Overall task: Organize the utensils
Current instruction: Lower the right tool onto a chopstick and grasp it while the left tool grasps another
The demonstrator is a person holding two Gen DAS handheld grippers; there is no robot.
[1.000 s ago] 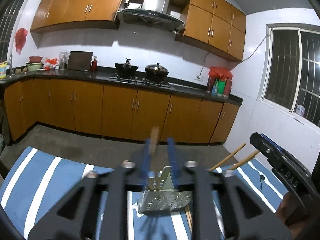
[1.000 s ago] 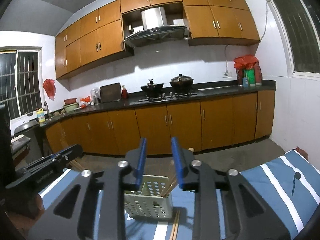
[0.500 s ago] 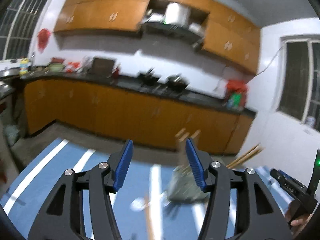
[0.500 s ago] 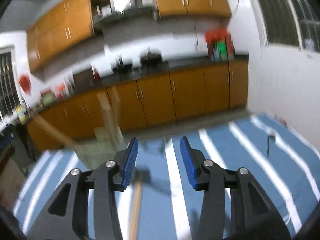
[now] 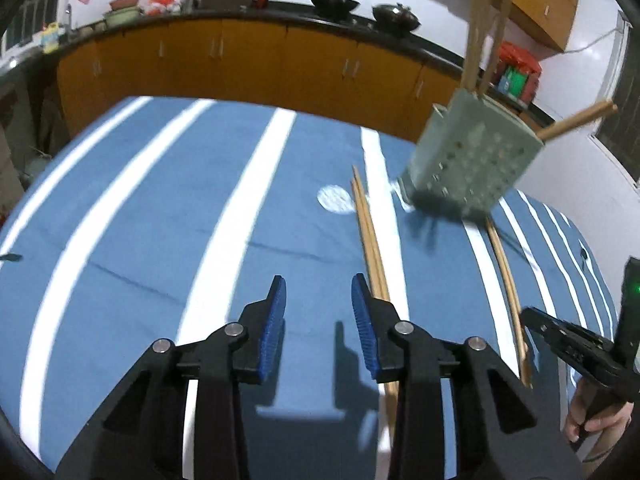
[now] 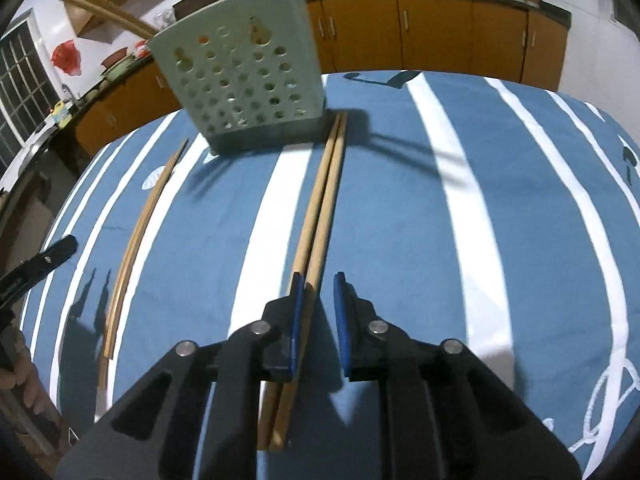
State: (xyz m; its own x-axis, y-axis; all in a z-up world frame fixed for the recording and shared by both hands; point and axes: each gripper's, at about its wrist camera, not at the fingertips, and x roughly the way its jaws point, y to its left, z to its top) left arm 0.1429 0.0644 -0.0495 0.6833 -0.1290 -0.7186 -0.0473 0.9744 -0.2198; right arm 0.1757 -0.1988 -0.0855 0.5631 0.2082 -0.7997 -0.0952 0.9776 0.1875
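My right gripper point(image 6: 317, 312) was closing around the light, stiff, slippery chopstick pair point(image 6: 326, 196) near its thick end, not yet clamped, while my left gripper point(image 5: 318, 316) was closing on nothing above the table point(image 5: 140, 208) beside another pair point(image 5: 370, 240).

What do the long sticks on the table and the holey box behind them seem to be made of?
The chopsticks look like bamboo or pale wood: tan, matte, faintly grained. The perforated holder looks like moulded plastic: smooth pale green walls with evenly punched round holes. The striped tablecloth is probably woven fabric; it creases softly.
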